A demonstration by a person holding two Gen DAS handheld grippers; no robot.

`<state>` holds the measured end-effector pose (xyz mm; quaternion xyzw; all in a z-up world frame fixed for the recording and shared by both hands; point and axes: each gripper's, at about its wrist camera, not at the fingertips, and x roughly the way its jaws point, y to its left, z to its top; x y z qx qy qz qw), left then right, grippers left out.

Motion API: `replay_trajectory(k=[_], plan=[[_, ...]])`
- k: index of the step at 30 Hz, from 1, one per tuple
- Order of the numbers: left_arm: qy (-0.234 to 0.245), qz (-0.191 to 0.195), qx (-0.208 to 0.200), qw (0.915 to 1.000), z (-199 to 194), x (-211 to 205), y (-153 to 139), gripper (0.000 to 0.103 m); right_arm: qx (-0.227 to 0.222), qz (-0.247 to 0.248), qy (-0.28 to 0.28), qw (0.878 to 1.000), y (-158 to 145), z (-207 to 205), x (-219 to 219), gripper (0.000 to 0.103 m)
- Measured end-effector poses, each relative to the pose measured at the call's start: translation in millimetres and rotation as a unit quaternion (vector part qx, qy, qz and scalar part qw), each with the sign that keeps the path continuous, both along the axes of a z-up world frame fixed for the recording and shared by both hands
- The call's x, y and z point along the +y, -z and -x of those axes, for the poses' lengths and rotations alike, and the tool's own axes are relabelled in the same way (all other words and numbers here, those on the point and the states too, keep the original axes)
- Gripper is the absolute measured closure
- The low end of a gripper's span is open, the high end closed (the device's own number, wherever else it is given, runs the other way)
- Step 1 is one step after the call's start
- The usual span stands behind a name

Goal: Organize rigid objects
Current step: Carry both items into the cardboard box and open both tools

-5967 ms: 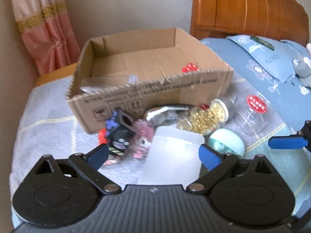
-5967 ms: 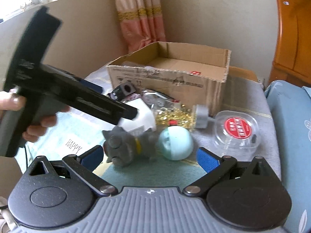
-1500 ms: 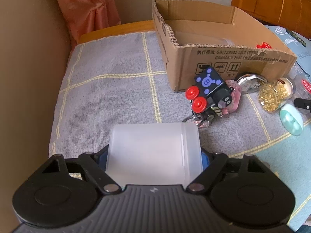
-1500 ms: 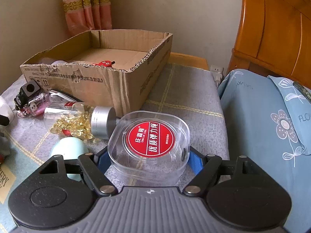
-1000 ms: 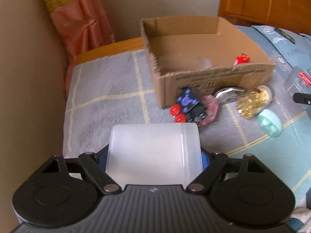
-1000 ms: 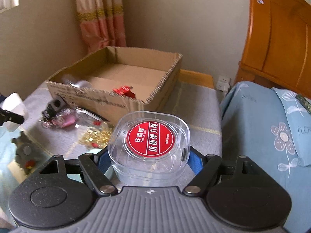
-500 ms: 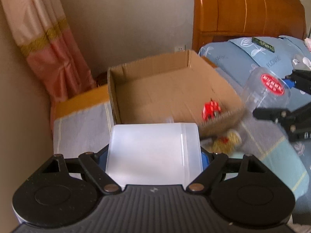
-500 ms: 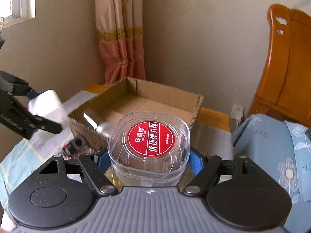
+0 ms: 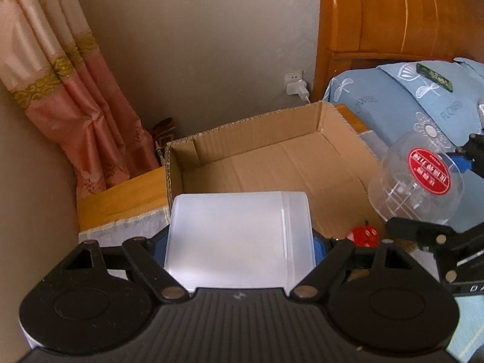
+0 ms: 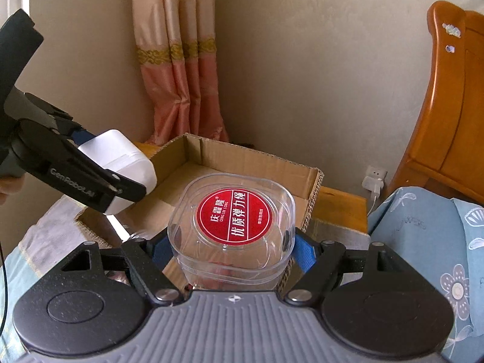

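My left gripper (image 9: pixel 239 242) is shut on a frosted white plastic box (image 9: pixel 239 239) and holds it in the air over the near left rim of the open cardboard box (image 9: pixel 272 163). My right gripper (image 10: pixel 231 251) is shut on a clear plastic case with a round red label (image 10: pixel 233 211), held above the cardboard box (image 10: pixel 251 163) on its right side. The clear case also shows in the left wrist view (image 9: pixel 417 178), and the white box in the right wrist view (image 10: pixel 121 163). A small red toy (image 9: pixel 364 236) lies in the cardboard box's near right corner.
The cardboard box stands on a grey towel-covered table (image 9: pixel 127 230) by a wall with a pink curtain (image 9: pixel 75 96). A wooden headboard (image 9: pixel 393 15) and a blue-covered bed (image 9: pixel 423 99) lie to the right. A plugged-in wall socket (image 9: pixel 296 84) sits behind the box.
Both grippers have come closer to the cardboard box and now hold their loads over it. The two grippers stay shut on their objects.
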<state>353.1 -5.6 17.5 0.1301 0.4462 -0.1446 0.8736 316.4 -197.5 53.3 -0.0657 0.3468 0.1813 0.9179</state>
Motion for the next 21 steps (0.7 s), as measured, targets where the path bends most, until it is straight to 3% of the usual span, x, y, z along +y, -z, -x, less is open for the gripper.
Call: replay_trajectory(k=[5,8,18,21], plan=[[-0.006,-0.003,0.011,0.9999,-26,-3,10,0.02,0.003,0.015,0.005,1.0,10,-28,6,0.02],[-0.009,-0.007,0.018,0.9998,-39,-4,18,0.021,-0.012,0.027,0.01,1.0,14,-35,8,0.0],[-0.019,-0.002,0.014,0.9997,-62,-7,28,0.02,0.006,0.027,0.009,1.0,28,-21,1,0.0],[-0.023,-0.005,-0.002,0.9997,-65,-11,25,0.012,0.003,0.032,0.002,0.999,28,-14,3,0.0]])
